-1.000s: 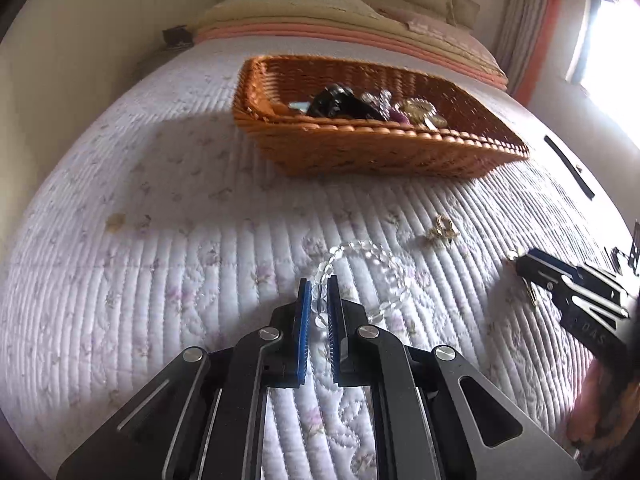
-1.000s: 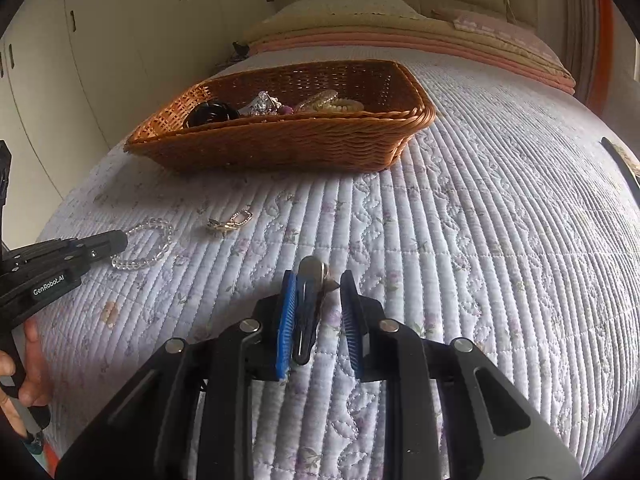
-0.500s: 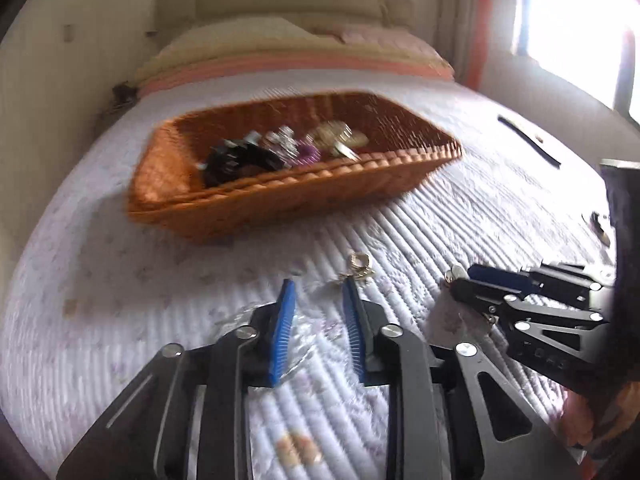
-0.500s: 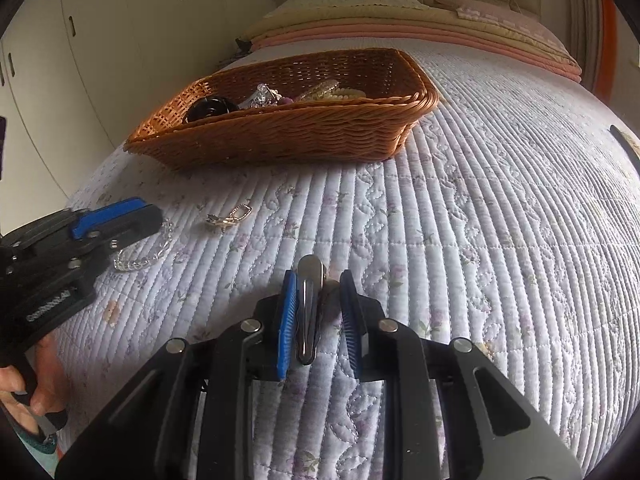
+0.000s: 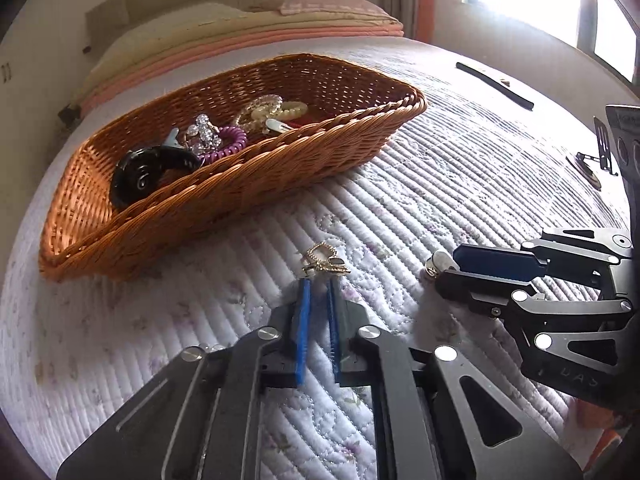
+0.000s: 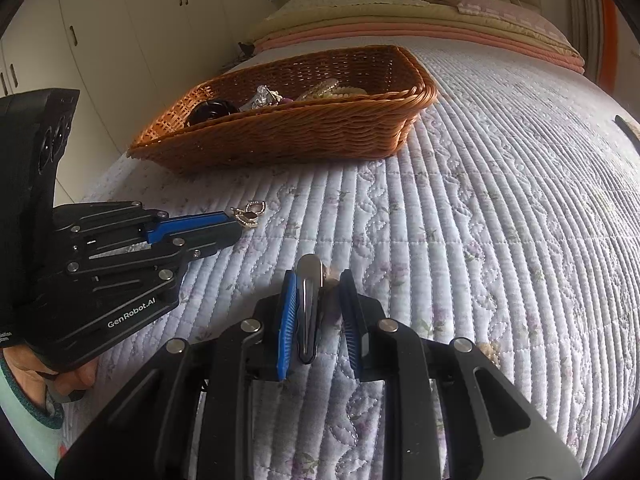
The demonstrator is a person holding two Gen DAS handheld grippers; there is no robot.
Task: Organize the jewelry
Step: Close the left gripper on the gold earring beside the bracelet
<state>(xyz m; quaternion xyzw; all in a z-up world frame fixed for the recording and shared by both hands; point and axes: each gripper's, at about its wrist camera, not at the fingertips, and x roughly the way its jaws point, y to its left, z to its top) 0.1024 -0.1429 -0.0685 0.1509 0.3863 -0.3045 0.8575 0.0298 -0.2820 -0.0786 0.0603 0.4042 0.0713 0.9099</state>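
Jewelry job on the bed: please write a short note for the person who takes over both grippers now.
Left gripper: open, empty, its tips right at the gold earring lying on the quilt.
Right gripper: open, with the silver hair clip between its fingers, not clamped.
Basket: already holds a black hair claw, a purple coil tie, a rhinestone piece and pearl bracelets.
Left to do: grip the earring and the clip, then put both in the basket.
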